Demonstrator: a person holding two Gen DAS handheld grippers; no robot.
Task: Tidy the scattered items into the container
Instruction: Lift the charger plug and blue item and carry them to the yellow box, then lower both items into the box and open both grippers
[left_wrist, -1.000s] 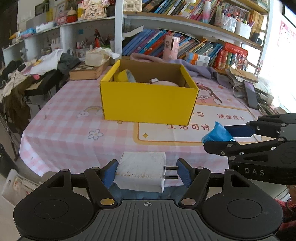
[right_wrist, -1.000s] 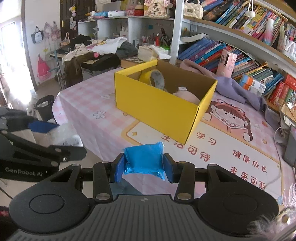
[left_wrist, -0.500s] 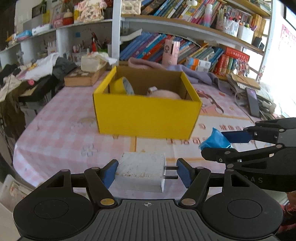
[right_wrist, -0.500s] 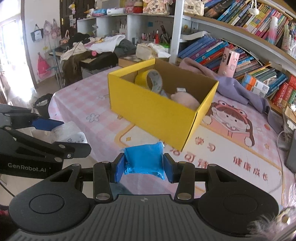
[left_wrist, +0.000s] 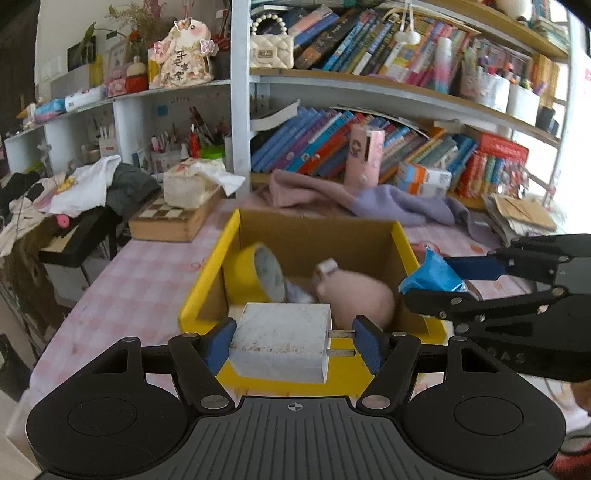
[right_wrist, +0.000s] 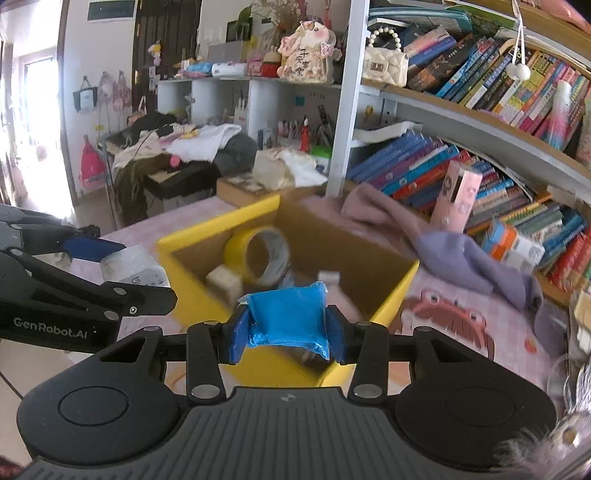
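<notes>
Left wrist view, yellow box (left_wrist: 207, 291) nearer, jaws gripping charger (left_wrist: 280, 341), blue packet (right_wrist: 288, 319).

The box (left_wrist: 207, 291) at centre frame is yellow outside with plain brown card inside. In it a tape roll (left_wrist: 258, 273) is yellow and a rounded thing (left_wrist: 358, 299) is pale pink, perhaps a pouch; blur hides more. At lower centre the charger (left_wrist: 280, 341) is white with rusty specks, between blue pads on black fingers (left_wrist: 218, 343). In the right wrist view's lower centre the packet (right_wrist: 288, 319) is bright blue. The tablecloth (left_wrist: 147, 280) at left is pink-and-white check. At upper centre the cloth (left_wrist: 399, 203) runs pink to lilac.
</notes>
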